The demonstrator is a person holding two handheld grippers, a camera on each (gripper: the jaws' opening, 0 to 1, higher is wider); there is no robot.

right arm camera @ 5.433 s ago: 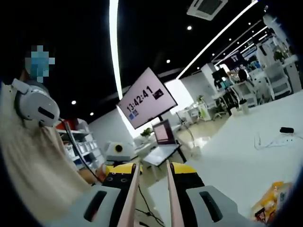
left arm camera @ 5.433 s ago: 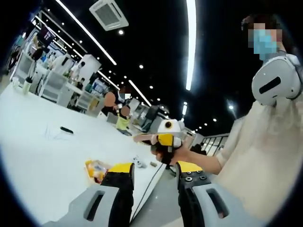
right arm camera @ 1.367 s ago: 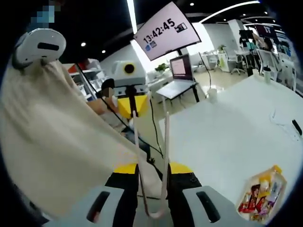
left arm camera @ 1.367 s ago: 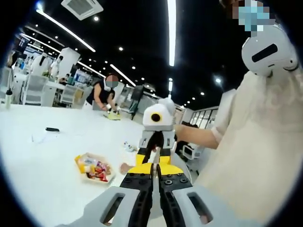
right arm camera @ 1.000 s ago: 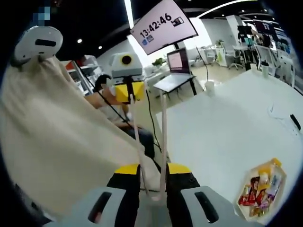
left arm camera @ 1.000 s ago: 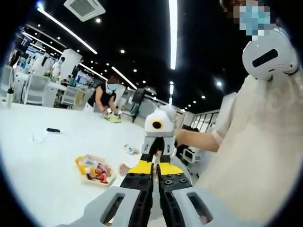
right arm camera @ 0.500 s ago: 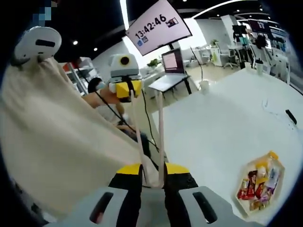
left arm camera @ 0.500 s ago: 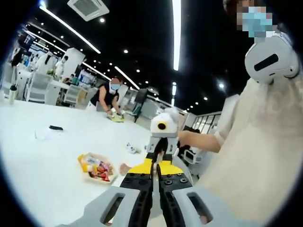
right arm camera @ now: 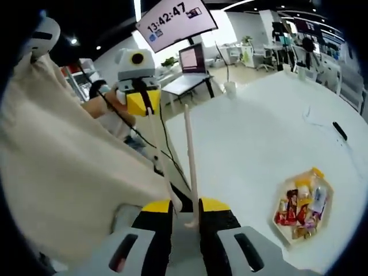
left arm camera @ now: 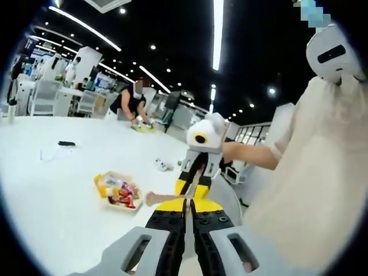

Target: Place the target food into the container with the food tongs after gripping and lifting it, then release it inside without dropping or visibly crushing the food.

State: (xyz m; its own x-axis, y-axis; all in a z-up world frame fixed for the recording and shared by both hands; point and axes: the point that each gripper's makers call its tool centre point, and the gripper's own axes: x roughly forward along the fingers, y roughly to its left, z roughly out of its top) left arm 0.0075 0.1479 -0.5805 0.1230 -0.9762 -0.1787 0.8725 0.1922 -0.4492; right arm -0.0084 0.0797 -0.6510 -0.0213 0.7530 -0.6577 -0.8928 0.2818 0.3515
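A shallow yellow-edged tray of wrapped snacks lies on the white table; the right gripper view has the tray at lower right. My right gripper is shut on the pale food tongs, whose two arms rise apart from its jaws with nothing between their tips. In the left gripper view the right gripper comes in from the right, and the tongs point at the tray, stopping short of it. My left gripper is shut with nothing visible in it; a hand holds it beyond the tongs.
A person in a beige top stands at the table's edge. A black bar and a thin cable lie on the far table. Small bits lie behind the tray. Other people work at far desks.
The left jaws, open in the earliest frame, have shut. The right gripper with the tongs has tilted down toward the table, so the tray sits nearer the tongs' tips in both views.
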